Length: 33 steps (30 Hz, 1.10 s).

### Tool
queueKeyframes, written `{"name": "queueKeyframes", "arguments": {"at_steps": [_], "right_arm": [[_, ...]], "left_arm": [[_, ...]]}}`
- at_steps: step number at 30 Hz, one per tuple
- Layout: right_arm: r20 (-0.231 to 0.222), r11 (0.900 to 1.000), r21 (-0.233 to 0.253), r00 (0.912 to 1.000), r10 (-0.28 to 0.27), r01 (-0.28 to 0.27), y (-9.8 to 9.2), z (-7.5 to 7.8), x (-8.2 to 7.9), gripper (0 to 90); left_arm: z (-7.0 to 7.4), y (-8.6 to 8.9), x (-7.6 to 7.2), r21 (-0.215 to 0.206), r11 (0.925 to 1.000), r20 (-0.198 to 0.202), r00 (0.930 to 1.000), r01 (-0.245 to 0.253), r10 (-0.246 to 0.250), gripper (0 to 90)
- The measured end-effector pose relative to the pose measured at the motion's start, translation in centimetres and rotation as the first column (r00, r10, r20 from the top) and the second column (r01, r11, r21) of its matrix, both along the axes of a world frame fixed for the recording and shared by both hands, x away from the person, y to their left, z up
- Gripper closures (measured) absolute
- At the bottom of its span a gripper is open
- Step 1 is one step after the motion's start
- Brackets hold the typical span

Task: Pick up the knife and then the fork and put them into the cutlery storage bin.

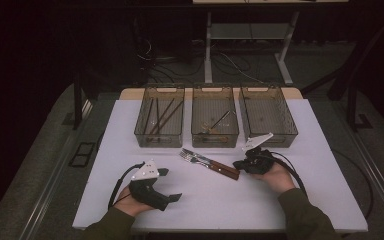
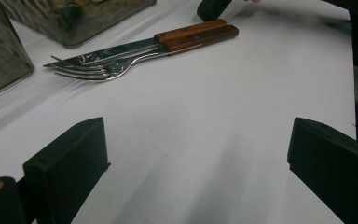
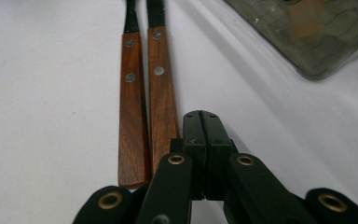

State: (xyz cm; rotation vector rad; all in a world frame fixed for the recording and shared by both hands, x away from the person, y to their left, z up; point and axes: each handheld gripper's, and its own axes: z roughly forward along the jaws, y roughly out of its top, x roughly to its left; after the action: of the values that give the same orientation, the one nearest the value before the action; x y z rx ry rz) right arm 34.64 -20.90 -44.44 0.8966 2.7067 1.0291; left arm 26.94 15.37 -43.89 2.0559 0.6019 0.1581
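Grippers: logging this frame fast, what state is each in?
Left gripper: open, holding nothing.
Right gripper: shut, empty, beside the wooden-handled steel knife and fork.

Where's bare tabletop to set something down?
Free: left strip beside the left bin, right strip beside the right bin, and the near edge between the left gripper and right gripper. Crowded: centre, where the cutlery lies before the bins.

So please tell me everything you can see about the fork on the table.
The fork has shiny metal tines and a brown wooden handle with rivets. It lies flat on the white table, in front of the middle bin, side by side with a knife of the same handle, touching it. The right gripper, jaws shut, rests beside the handle ends.
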Motion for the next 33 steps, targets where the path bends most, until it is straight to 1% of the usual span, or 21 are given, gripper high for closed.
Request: {"name": "queueKeyframes", "arguments": {"at_steps": [17,22,25,27,30,33], "right_arm": [[-0.035,0.999,-0.007,0.9983,0.046,-0.046,0.4,0.2,-0.7,89.4],[-0.029,0.999,-0.017,0.9987,0.043,-0.043,0.5,0.3,-0.7,89.3],[-0.023,1.000,-0.011,0.9996,0.013,-0.013,0.3,0.6,-0.7,85.0],[-0.016,1.000,0.005,0.9999,-0.002,0.003,0.1,1.1,-0.7,80.2],[-0.034,0.999,0.021,0.9988,-0.034,0.035,0.2,1.9,-0.6,71.8],[-0.035,0.998,0.036,0.9982,-0.049,0.051,0.7,2.4,-0.4,67.7]], "left_arm": [[0.0,0.0,-0.1,-0.001,1.0000,-0.004,1.0000,-0.002,0.002,4.0],[0.0,0.0,-0.1,0.000,1.0000,-0.004,1.0000,-0.002,0.002,4.0],[0.0,0.0,0.0,0.000,1.0000,-0.002,1.0000,-0.001,0.001,4.0],[0.0,0.0,0.0,0.004,1.0000,-0.005,1.0000,-0.002,0.002,4.0],[-0.1,-0.1,0.0,0.006,1.0000,-0.005,1.0000,-0.003,0.003,4.0],[-0.1,-0.1,0.0,0.007,1.0000,-0.004,1.0000,-0.004,0.004,4.0]]}}
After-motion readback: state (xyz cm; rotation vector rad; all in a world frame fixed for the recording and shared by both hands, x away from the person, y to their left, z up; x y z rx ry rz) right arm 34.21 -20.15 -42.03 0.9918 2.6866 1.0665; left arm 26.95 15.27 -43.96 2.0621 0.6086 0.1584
